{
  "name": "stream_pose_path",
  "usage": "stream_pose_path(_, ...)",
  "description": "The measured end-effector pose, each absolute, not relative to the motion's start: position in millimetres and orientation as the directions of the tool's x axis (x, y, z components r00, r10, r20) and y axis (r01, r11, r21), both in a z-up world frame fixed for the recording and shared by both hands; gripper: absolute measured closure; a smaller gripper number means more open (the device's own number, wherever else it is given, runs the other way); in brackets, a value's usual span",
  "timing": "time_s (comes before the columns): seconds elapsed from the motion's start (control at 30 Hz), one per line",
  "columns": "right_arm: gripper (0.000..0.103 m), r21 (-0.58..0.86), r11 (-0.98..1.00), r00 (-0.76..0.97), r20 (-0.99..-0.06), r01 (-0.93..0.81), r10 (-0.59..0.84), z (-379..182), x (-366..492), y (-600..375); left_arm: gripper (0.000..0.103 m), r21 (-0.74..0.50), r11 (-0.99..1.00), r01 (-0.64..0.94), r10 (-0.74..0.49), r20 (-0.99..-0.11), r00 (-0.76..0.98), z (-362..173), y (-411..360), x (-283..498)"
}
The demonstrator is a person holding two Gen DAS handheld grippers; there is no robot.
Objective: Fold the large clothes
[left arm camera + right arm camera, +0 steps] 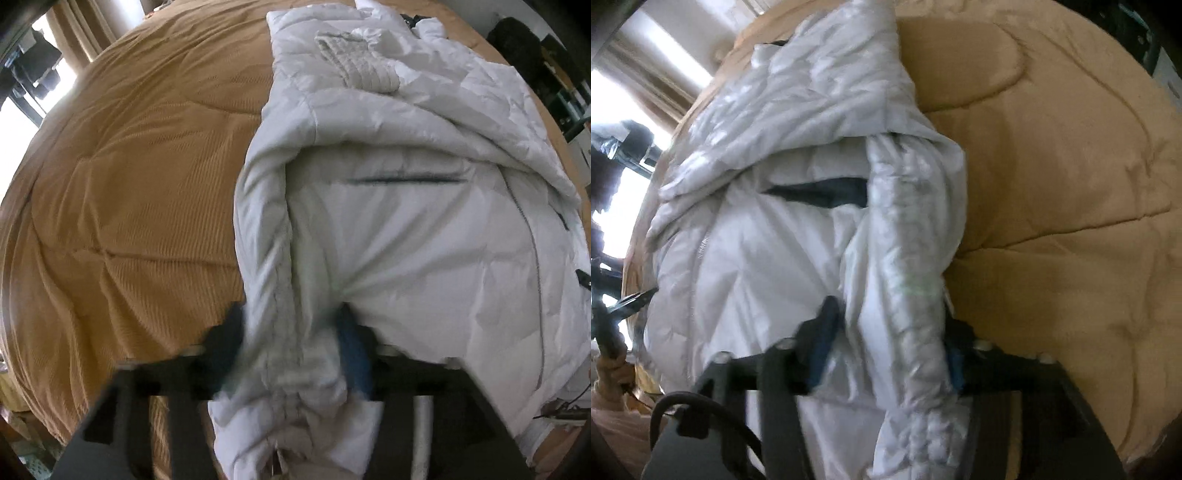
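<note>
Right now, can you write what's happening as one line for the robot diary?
step: folding white puffer jacket | left gripper: shut on jacket edge | right gripper: shut on jacket edge | surface: tan quilt

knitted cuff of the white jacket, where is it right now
In the left wrist view the knitted cuff lies on top of the white jacket at its far end, upper centre, right of the tan quilt.

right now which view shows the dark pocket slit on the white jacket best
The left wrist view: the pocket slit runs as a full thin dark line across the white jacket, with nothing covering it. In the right wrist view the slit is gaping, and its right end disappears behind a bunched roll of fabric.
</note>
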State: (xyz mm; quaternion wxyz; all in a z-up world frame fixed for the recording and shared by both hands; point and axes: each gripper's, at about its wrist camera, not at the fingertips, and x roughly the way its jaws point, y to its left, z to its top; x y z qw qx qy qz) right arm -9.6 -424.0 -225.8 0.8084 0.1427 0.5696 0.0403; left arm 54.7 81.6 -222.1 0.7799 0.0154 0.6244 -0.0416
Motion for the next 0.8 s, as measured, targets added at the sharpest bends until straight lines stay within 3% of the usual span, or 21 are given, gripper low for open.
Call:
stream_pose_path(0.07, 0.029, 0.267, 0.961, 0.359, -0.906, 0.070, 0.225, -216, -17, -420, 0.035, -0.046, 0.995, 0.089, -0.064, -0.974, 0.217, -225, 87, 43)
stream_pose_path(0.27, 0.028, 0.228, 0.972, 0.336, -0.921, 0.061, 0.195, -217, -46, -431, 0.024, -0.103, 0.991, 0.091, -0.119, -0.974, 0.194, -232, 107, 13)
stream_pose_path(0.53, 0.027, 0.313, 0.950, 0.302, -0.906, 0.006, 0.296, -221, -77, -431, 0.024, -0.200, 0.972, 0.123, -0.215, -0.968, 0.126, -238, 113, -23)
stream_pose_path(0.57, 0.029, 0.333, 0.943, 0.307, -0.897, -0.007, 0.319, -220, -78, -428, 0.033, -0.215, 0.968, 0.133, -0.231, -0.966, 0.117, -238, 109, -28)
stream_pose_path(0.6, 0.041, 0.339, 0.940, 0.310, -0.891, -0.027, 0.331, -219, -79, -423, 0.050, -0.228, 0.963, 0.143, -0.244, -0.963, 0.112, -237, 106, -34)
stream_pose_path(0.63, 0.049, 0.332, 0.943, 0.310, -0.893, -0.039, 0.327, -218, -78, -419, 0.057, -0.245, 0.958, 0.147, -0.262, -0.959, 0.109, -233, 108, -46)
stream_pose_path(0.67, 0.071, 0.313, 0.948, 0.318, -0.895, -0.057, 0.314, -217, -77, -414, 0.070, -0.252, 0.957, 0.147, -0.269, -0.957, 0.110, -231, 107, -48)
stream_pose_path(0.7, 0.082, 0.308, 0.949, 0.325, -0.893, -0.067, 0.313, -215, -77, -412, 0.079, -0.247, 0.958, 0.147, -0.264, -0.958, 0.113, -227, 108, -49)
stream_pose_path(0.8, 0.089, 0.297, 0.950, 0.359, -0.880, -0.097, 0.312, -195, -77, -409, 0.086, -0.250, 0.957, 0.147, -0.270, -0.952, 0.144, -206, 111, -46)
